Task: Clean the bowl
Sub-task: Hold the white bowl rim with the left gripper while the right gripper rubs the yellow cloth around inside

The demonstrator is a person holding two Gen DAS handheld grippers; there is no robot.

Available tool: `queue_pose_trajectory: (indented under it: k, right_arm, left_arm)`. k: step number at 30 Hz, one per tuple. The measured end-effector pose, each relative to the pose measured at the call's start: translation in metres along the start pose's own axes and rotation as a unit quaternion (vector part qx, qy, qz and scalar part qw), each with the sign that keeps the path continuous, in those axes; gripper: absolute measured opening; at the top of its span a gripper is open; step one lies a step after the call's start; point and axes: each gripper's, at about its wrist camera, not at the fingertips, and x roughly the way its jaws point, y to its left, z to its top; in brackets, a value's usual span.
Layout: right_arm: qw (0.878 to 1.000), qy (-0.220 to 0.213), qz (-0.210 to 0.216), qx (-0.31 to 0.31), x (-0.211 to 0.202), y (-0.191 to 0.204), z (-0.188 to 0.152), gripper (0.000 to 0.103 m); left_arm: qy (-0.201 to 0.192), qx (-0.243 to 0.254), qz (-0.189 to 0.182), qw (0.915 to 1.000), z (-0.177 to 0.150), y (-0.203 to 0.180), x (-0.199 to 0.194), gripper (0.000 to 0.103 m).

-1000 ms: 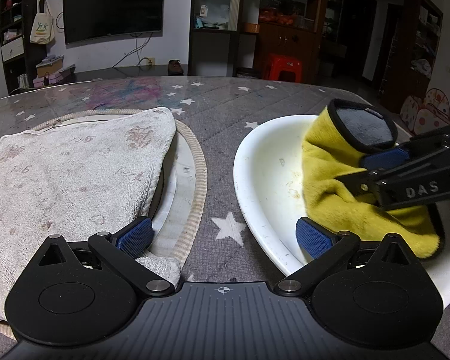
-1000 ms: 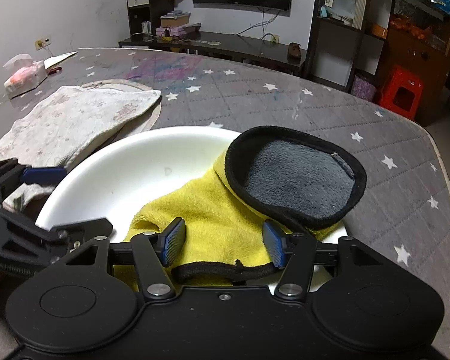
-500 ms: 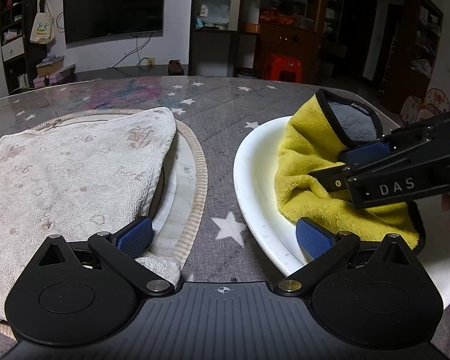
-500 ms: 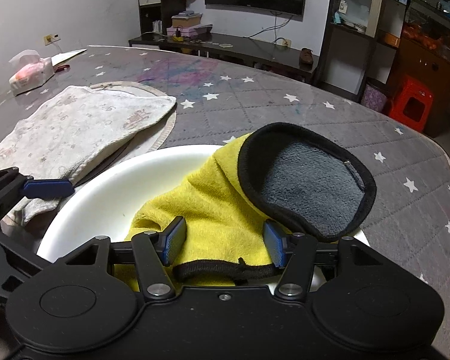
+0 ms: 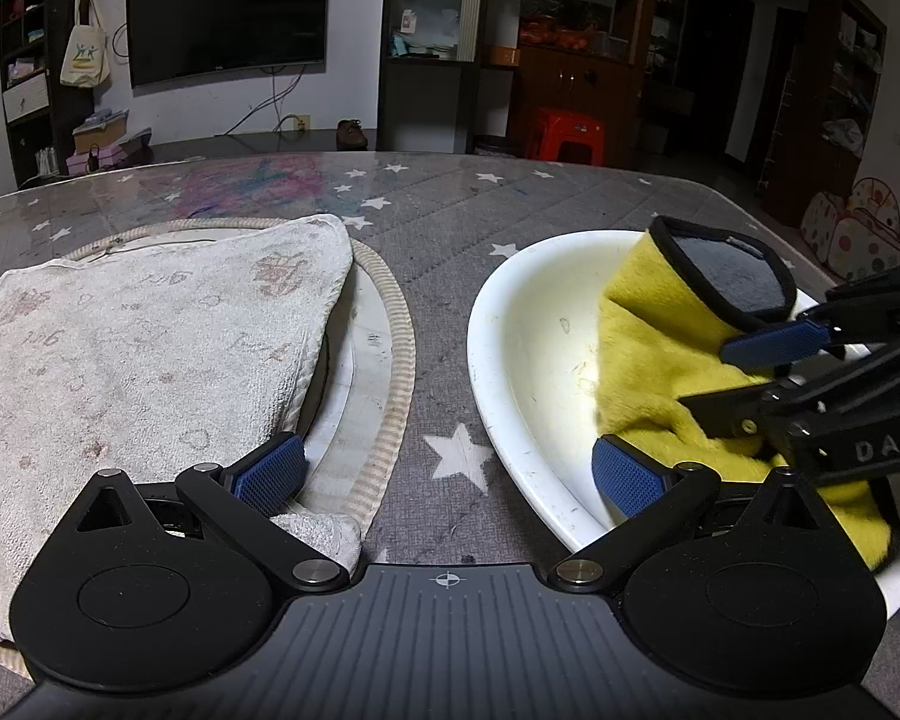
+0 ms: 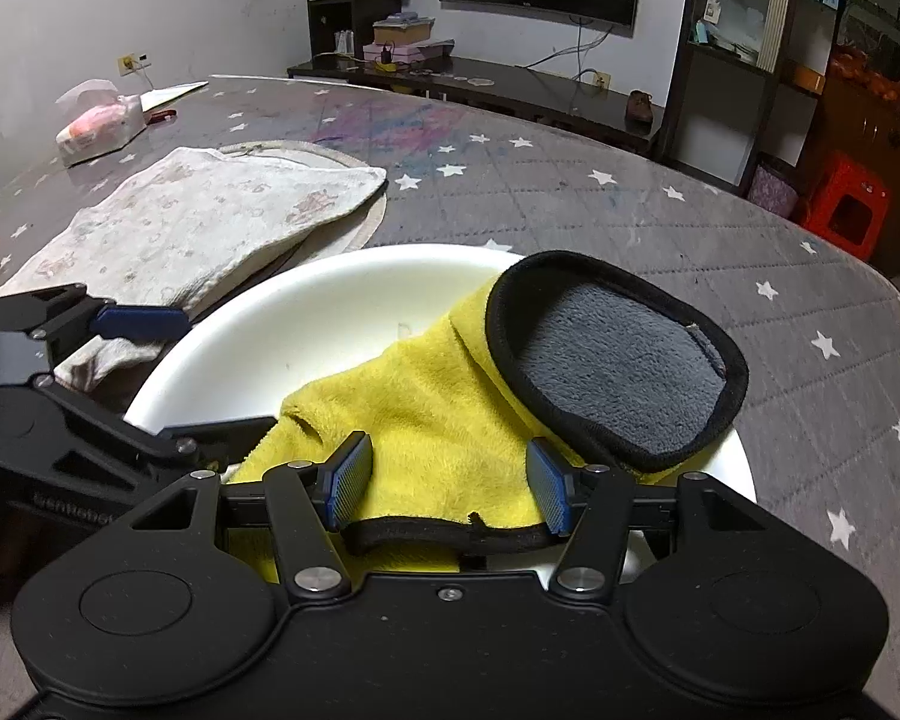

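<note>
Jaws of the right gripper [image 6: 447, 489] are clenching the yellow cloth [image 6: 438, 414] inside the bowl [image 5: 534, 348], near right on the table [image 5: 450, 210]; the left gripper [image 5: 450, 474] is gaping wide, one pad inside the bowl's near-left rim, one by the towel [image 5: 138, 348], pressing nothing. Wiping is seemingly under way, and specks are showing on the left wall, so the next sweep is calling for the cloth there. Only the left view is showing those specks; the right view alone is showing the cloth's hem between the pads.
</note>
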Motion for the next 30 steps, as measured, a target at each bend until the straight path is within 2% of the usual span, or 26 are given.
queue_pose_trajectory:
  k: [19, 30]
  right_arm:
    - [1.0, 0.025, 0.011, -0.012, -0.033, -0.002, -0.031, 0.064]
    - [1.0, 0.014, 0.003, 0.003, -0.025, -0.007, -0.029, 0.069]
  left_arm:
    - [-0.001, -0.002, 0.001, 1.0, 0.0, 0.001, 0.001, 0.103]
    - [-0.001, -0.003, 0.001, 1.0, 0.0, 0.001, 0.002, 0.103]
